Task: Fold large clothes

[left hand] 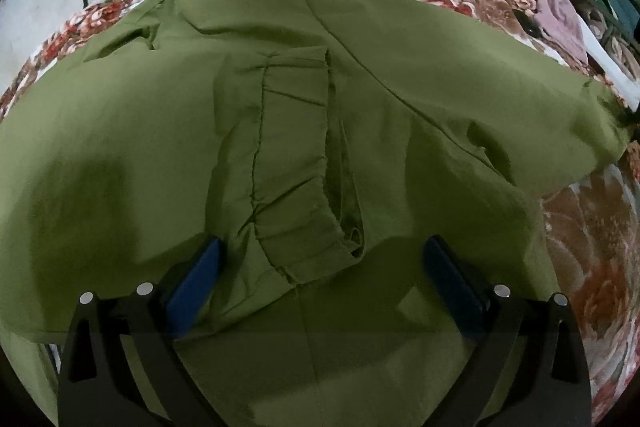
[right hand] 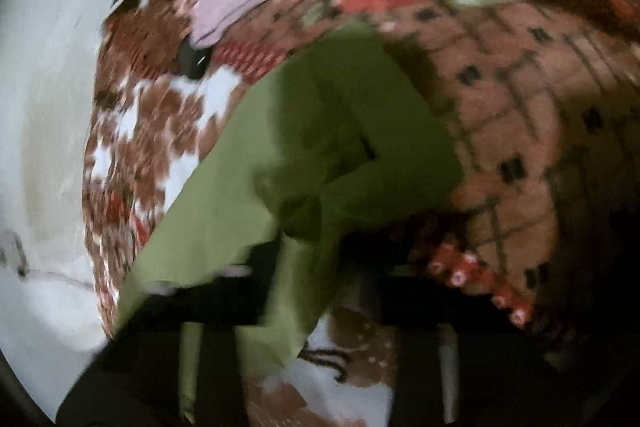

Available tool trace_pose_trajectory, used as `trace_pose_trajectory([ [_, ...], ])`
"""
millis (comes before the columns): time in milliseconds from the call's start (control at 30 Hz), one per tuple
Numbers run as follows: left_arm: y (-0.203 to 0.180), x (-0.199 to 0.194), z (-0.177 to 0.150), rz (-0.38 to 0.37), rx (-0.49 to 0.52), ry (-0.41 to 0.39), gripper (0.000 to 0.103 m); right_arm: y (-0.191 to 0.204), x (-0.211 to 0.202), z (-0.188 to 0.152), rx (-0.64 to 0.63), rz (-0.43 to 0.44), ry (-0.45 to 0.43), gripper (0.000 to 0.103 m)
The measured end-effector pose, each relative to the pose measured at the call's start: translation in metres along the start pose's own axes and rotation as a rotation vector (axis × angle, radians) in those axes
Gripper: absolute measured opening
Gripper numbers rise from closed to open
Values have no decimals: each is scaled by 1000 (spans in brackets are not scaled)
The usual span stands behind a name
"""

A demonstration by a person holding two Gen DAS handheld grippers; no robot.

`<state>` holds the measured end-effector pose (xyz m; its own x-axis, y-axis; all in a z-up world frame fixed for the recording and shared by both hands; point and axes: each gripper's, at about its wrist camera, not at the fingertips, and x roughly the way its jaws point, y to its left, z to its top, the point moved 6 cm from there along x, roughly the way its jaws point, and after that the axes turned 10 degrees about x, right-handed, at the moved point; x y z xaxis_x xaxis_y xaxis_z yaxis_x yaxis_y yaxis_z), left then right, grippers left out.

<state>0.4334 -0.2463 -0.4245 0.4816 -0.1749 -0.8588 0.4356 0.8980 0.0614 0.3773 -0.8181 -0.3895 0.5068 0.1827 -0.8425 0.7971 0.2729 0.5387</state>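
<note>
left wrist view: the large olive-green garment of thin woven cloth lies spread over the bed with the brown, red and white flower-pattern blanket, and it fills most of the picture. a gathered elastic band w/ stitched seam runs down the middle, so i think it is trousers or a skirt, but i cannot say for sure. the left gripper hangs just above the cloth, its two blue pads stand wide apart and nothing is between them; the end of the elastic band is right in front of the gap. far right there is a pink cloth on a pile, well apart. right wrist view: very blurred. a long strip of the same green garment goes diagonal over the blanket, and one narrow part runs down between the black fingers of the right gripper. its jaws look nearly closed and seem to pinch this strip, but the blur hides the pads themselves. my judgement abt handling: the cloth is light, soft and limp, it will sag and wrinkle when lifted, not slippery, not fragile. best to take hold at the thick elastic band or a hem corner, bc there the layers are firm.
</note>
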Motion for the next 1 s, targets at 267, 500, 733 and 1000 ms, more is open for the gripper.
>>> trace_pose_trajectory([
  [267, 2, 5, -5, -20, -15, -15, 98, 25, -16, -5, -188, -90, -96, 4],
  [500, -1, 8, -9, 21, -1, -49, 99, 82, -55, -44, -318, -131, -133, 4],
  [733, -1, 7, -10, 25, -1, -80, 99, 151, -85, -108, -491, -137, -162, 3],
  [1000, -2, 10, -9, 23, -1, -76, 99, 267, -88, -247, -728, -40, -165, 3],
])
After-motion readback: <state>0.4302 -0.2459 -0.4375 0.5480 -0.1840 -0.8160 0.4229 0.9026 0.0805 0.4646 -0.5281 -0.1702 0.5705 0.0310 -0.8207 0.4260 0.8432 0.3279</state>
